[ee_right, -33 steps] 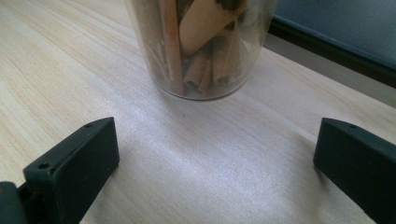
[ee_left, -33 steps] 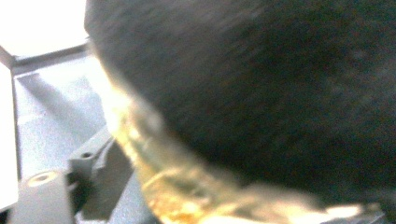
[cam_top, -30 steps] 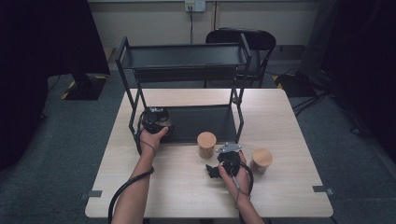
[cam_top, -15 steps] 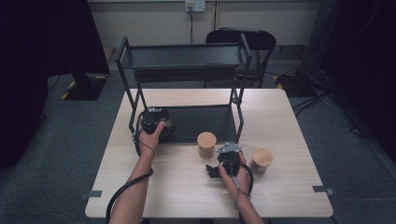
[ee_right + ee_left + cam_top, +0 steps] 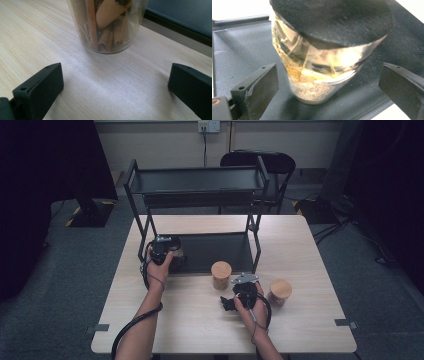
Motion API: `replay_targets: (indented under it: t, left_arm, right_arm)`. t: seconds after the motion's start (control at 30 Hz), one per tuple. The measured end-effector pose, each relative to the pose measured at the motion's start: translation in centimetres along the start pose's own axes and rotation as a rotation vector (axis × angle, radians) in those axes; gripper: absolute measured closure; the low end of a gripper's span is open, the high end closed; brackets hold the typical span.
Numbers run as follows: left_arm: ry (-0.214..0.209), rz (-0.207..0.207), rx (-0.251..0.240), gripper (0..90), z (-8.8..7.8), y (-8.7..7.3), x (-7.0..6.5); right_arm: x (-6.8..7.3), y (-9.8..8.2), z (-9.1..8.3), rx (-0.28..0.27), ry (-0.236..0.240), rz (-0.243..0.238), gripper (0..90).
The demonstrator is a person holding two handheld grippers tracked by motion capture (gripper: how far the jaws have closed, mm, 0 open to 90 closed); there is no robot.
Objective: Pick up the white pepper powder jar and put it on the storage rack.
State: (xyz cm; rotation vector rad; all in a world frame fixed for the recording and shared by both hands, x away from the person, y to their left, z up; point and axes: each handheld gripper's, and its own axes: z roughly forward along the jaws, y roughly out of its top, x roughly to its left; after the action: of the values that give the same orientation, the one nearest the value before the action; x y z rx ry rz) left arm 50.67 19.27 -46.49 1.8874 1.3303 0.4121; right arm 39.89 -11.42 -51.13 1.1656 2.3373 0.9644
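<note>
Little had moved since a second before: both hands kept their places, the left gripper (image 5: 164,251) at the near left edge of the rack's (image 5: 200,180) lower shelf (image 5: 220,251), the right gripper (image 5: 243,292) low over the table (image 5: 190,320) between two wooden-lidded jars.

Seen along its own jaws, the left gripper (image 5: 327,87) stood wide open, its flat black jaws well apart on either side of a glass jar (image 5: 322,62) and touching neither wall. That jar had a dark, rough, round lid and clear walls with yellowish contents above a pale, grainy layer at the bottom. It stood on the shelf's smooth dark grey sheet, looking tilted from that camera. Whether it truly leaned could not be told.

The right gripper (image 5: 115,87) was equally wide open and held nothing. Its jaws hung over bare, pale, fine-grained wood, short of the left jar (image 5: 107,25), a clear round one packed with brown rolled cinnamon-like sticks. From above, this jar (image 5: 221,275) stood on the table just near of the shelf's front edge, with a flat round light wooden lid. The right jar (image 5: 280,292), with the same kind of lid, sat just right of the right hand (image 5: 250,307).

The rack was black metal, with thin legs and a tray-like top shelf, standing on the far half of the table.
</note>
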Motion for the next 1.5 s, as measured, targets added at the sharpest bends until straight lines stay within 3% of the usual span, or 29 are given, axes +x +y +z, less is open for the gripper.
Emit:
replay_targets:
  t: [0.23,1.5]
  left_arm:
    - [-0.025,0.0,-0.009,2.8,-0.3,0.0,-0.2]
    - [-0.05,0.032,-0.014,3.5,-2.2,-1.3,-1.0]
  right_arm:
    - [0.0,0.0,0.0,0.0,0.0,0.0,0.0]
    - [0.0,0.0,0.0,0.0,0.0,0.0,0.0]
